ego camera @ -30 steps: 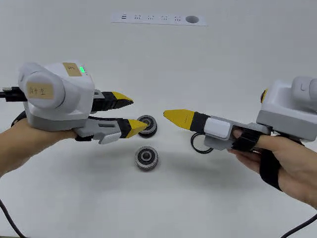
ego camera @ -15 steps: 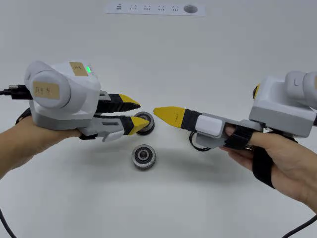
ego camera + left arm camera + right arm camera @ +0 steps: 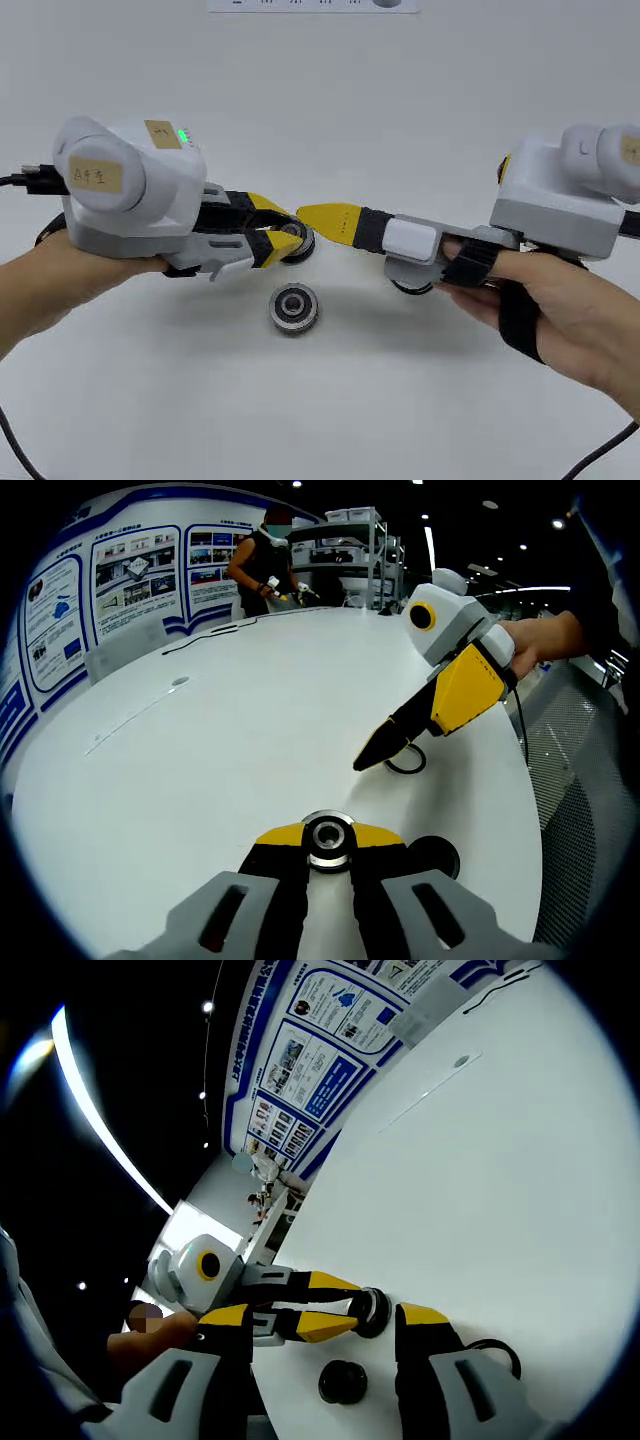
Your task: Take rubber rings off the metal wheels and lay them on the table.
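The white table (image 3: 330, 120) spread across the head view. On it, the left gripper (image 3: 278, 232), held in the person's left hand (image 3: 60, 275), reached in from 9 o'clock. The right gripper (image 3: 325, 218), held in the right hand (image 3: 560, 310), reached in from 3 o'clock. Their yellow tips nearly met at the centre.

The left gripper's jaws were clamped on a metal wheel (image 3: 297, 240). In the left gripper view that wheel (image 3: 328, 838) sat squeezed between the two yellow tips, its hub facing the camera. The right gripper's jaws stood apart and held nothing. In the right gripper view its two jaws rose wide on either side, with the clamped wheel (image 3: 372, 1312) just ahead of the gap. Its tip pointed at that wheel from 3 o'clock, close to it; whether it touched I could not tell.

A second wheel (image 3: 293, 307), with a dark outer band round a metal hub, lay free on the table at 6 o'clock from the clamped one, a little apart from both grippers.

A loose black rubber ring (image 3: 405, 765) lay flat on the table under the right gripper, at about 4 o'clock from the clamped wheel. In the head view it (image 3: 410, 288) was partly hidden by the gripper's body.
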### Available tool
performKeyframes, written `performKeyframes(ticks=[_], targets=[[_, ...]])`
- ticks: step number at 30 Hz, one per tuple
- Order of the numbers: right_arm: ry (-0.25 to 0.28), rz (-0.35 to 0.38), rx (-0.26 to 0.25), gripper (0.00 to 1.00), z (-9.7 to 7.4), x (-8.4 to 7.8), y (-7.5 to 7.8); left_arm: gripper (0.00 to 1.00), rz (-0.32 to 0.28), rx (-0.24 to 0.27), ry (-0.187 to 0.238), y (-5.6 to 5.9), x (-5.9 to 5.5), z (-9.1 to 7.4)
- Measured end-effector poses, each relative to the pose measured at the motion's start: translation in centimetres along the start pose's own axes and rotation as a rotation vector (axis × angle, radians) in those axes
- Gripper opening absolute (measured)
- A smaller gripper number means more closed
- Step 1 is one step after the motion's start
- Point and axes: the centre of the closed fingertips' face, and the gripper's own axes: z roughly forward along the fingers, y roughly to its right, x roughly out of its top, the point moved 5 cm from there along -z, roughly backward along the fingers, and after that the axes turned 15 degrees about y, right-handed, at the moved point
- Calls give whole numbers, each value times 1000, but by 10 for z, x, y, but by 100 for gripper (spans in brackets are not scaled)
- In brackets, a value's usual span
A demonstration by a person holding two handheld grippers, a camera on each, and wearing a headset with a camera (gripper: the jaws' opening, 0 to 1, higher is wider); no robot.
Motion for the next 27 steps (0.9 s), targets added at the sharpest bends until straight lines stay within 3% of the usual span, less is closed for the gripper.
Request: performKeyframes(ticks=[14, 27], targets=[[-31, -13, 29, 59, 9, -8, -5, 15, 51, -23, -13, 1, 0, 0], [-41, -19, 21, 63, 18, -12, -2, 13, 113, -46, -30, 1, 1, 0]])
